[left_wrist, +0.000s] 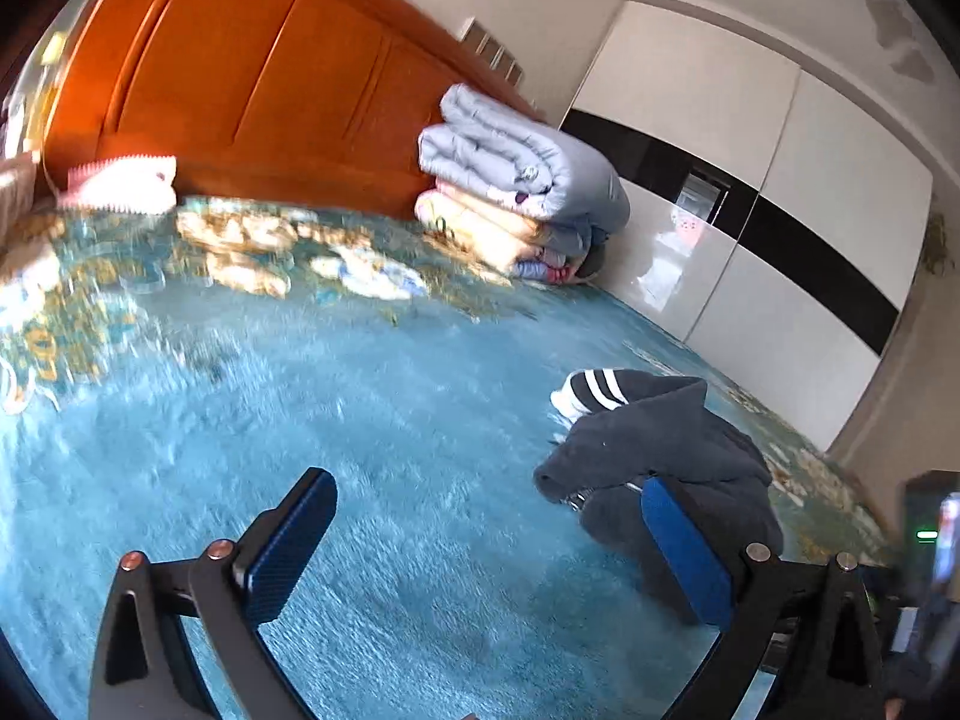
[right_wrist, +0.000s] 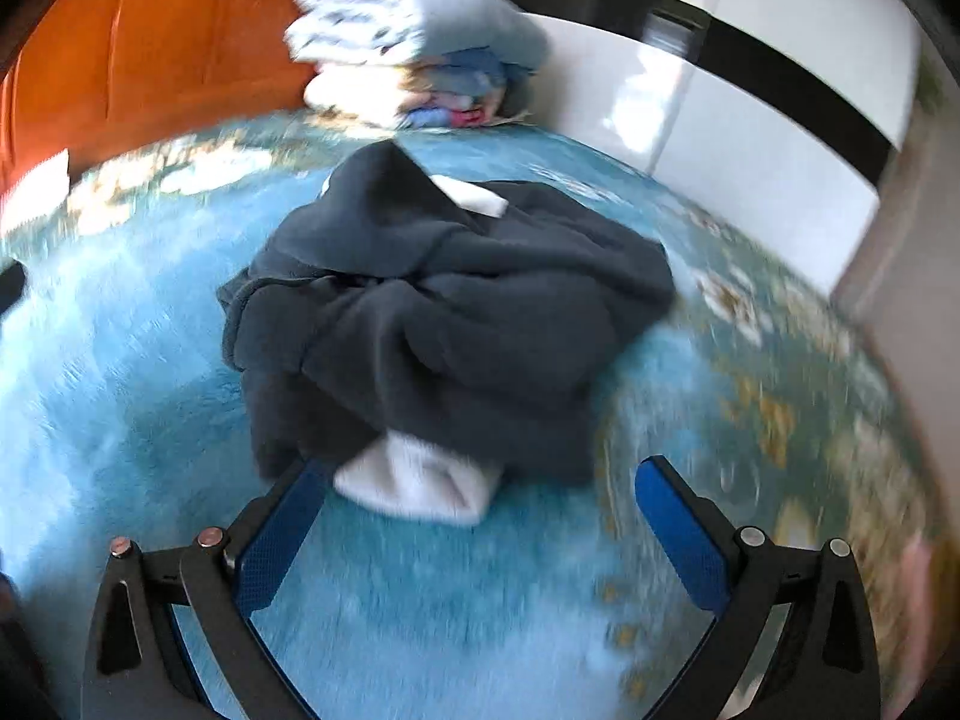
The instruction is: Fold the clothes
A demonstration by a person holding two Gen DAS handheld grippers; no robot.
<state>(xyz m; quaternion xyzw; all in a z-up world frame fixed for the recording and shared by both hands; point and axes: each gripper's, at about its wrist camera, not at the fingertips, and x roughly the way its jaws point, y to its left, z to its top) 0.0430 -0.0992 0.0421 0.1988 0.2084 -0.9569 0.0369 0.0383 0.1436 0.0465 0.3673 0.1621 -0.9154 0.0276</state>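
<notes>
A dark navy fleece garment [right_wrist: 444, 312] lies crumpled in a heap on the blue bed cover [right_wrist: 120, 372], with white cuffs [right_wrist: 420, 480] showing at its near edge. In the left wrist view the same garment [left_wrist: 660, 450] sits to the right, a sleeve with white stripes [left_wrist: 600, 387] on top. My right gripper [right_wrist: 480, 486] is open just in front of the heap, the white cuff lying between its blue pads [right_wrist: 678, 528]. My left gripper [left_wrist: 489, 495] is open over bare bed cover, its right pad next to the garment.
A stack of folded quilts [left_wrist: 516, 180] rests at the bed's far side against an orange wooden headboard [left_wrist: 252, 78]. A white wardrobe with a black band [left_wrist: 780, 228] stands to the right. A pink and white plush [left_wrist: 120, 183] lies by the headboard.
</notes>
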